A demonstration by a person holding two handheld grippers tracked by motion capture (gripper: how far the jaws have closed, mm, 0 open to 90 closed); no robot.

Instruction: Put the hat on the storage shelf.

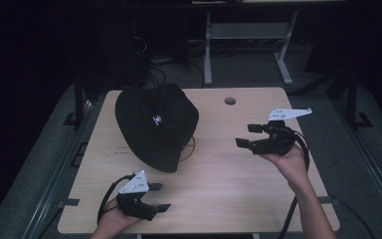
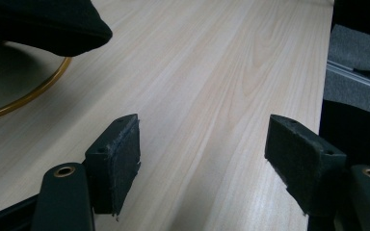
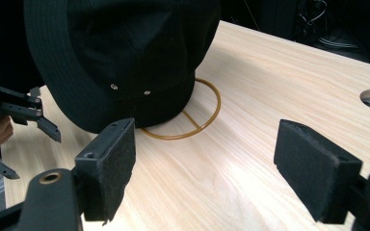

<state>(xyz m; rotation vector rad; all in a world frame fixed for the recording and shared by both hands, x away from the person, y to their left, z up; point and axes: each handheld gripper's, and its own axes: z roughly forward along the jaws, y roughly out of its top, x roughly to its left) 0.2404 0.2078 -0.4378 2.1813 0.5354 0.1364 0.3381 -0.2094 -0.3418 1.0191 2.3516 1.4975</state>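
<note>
Both grippers stand empty in the high view: the left gripper (image 1: 160, 197) sits low at the near edge of the table (image 1: 238, 199), jaws wide apart with nothing between them, and the right gripper (image 1: 246, 135) hangs above the table's right half, jaws likewise spread and pointing left toward the hat (image 1: 154, 124). That black hat perches on a stand with a gold ring base (image 1: 190, 148), which peeks out from under the brim at its right side; the stand seems meant to keep the crown rounded and the brim off the wood, so jaws could get under or around the cloth. A round hole (image 1: 230, 101) sits in the table behind, well apart from the hat. From the left gripper view, the two pads (image 2: 120, 161) frame bare wood, touching nothing, with the hat's brim (image 2: 53, 29) overhanging the ring (image 2: 33, 91) at upper left, near but apart. From the right gripper view, the pads (image 3: 113, 163) stand wide and hold nothing; the hat (image 3: 120, 57) fills the space ahead, the ring (image 3: 207, 120) curving out beneath it, and the left gripper (image 3: 24, 113) shows beyond at the far left. Its aim suggests this gripper is lined up to approach the hat.
</note>
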